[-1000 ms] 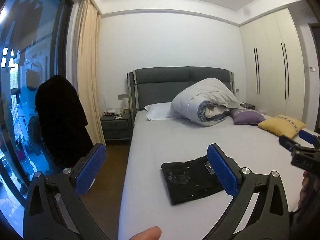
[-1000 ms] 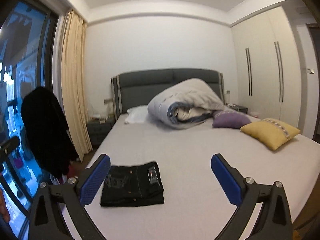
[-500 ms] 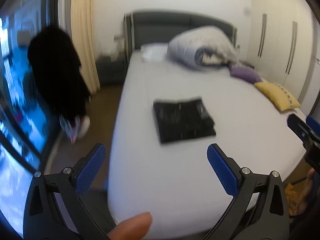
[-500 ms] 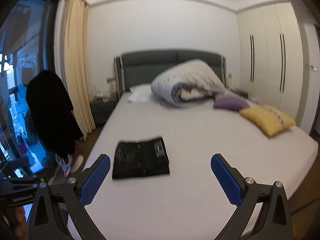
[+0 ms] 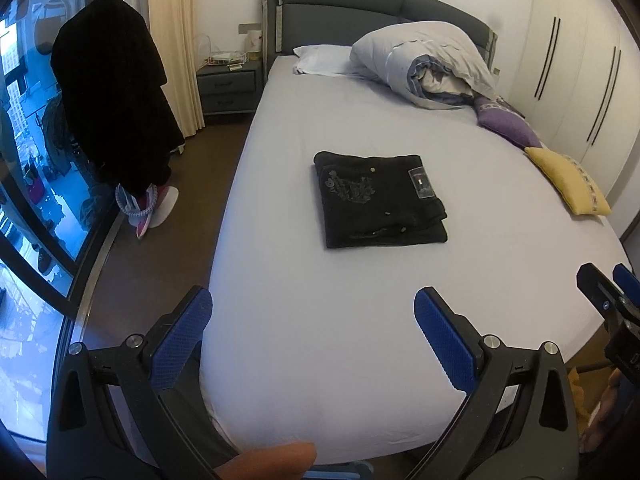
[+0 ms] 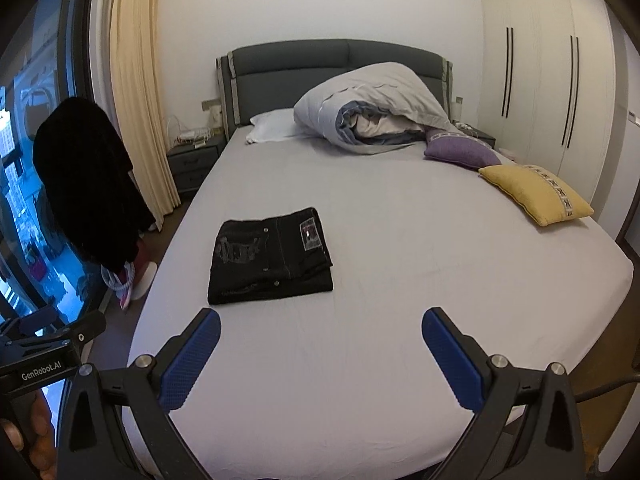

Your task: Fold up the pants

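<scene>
Black pants (image 5: 380,200) lie folded into a flat rectangle on the bed's light sheet (image 5: 320,320), left of the bed's middle; they also show in the right wrist view (image 6: 272,256). My left gripper (image 5: 314,340) is open and empty, held above the foot of the bed, well short of the pants. My right gripper (image 6: 320,354) is open and empty, also back from the pants. The right gripper's tip (image 5: 608,300) shows at the left view's right edge.
A rolled duvet (image 6: 372,108), white pillow (image 6: 276,124), purple cushion (image 6: 460,152) and yellow cushion (image 6: 536,200) lie on the bed. A dark coat (image 5: 112,92) hangs by the window at left, shoes (image 5: 148,208) below it. A nightstand (image 5: 226,88) and wardrobes (image 6: 540,92) stand at the sides.
Both grippers have risen and tilted down over the foot of the bed, so the pants sit higher and farther in both views. The pants have not moved. Both grippers stay open.
</scene>
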Tool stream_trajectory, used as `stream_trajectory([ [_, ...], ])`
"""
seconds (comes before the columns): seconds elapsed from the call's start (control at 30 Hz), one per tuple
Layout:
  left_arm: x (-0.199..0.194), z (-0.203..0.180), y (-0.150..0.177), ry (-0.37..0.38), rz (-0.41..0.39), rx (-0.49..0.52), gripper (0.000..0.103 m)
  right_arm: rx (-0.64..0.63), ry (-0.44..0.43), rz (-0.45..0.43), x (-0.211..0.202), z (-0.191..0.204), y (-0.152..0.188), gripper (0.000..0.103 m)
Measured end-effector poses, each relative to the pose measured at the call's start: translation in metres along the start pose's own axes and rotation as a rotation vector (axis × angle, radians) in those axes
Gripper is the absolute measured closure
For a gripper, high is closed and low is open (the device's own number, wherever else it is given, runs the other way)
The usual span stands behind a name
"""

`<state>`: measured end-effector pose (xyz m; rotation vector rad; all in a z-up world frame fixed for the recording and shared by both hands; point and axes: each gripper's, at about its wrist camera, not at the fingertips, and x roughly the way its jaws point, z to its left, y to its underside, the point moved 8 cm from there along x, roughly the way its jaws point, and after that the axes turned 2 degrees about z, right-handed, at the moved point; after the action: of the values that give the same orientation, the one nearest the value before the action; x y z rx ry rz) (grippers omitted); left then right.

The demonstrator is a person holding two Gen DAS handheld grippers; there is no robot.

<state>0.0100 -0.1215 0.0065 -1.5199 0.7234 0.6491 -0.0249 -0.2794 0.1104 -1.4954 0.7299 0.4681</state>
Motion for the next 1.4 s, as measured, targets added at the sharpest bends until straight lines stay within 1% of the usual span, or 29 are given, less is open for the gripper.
stream_trajectory([
  [0.27,0.013,0.003,0.005,-0.023,0.015,0.008,0.0,-0.022,-0.009,0.034,0.01,0.008,0.006,0.0],
  [0.5,0.024,0.004,0.008,-0.026,0.036,0.01,0.0,-0.034,-0.017,0.065,0.016,0.015,0.013,0.0],
  [0.9,0.034,0.004,0.01,-0.051,0.044,0.02,0.0,-0.023,-0.02,0.086,0.019,0.014,0.018,0.0],
  [1.4,0.036,0.004,0.01,-0.052,0.045,0.021,0.0,-0.022,-0.02,0.094,0.019,0.014,0.021,0.0],
])
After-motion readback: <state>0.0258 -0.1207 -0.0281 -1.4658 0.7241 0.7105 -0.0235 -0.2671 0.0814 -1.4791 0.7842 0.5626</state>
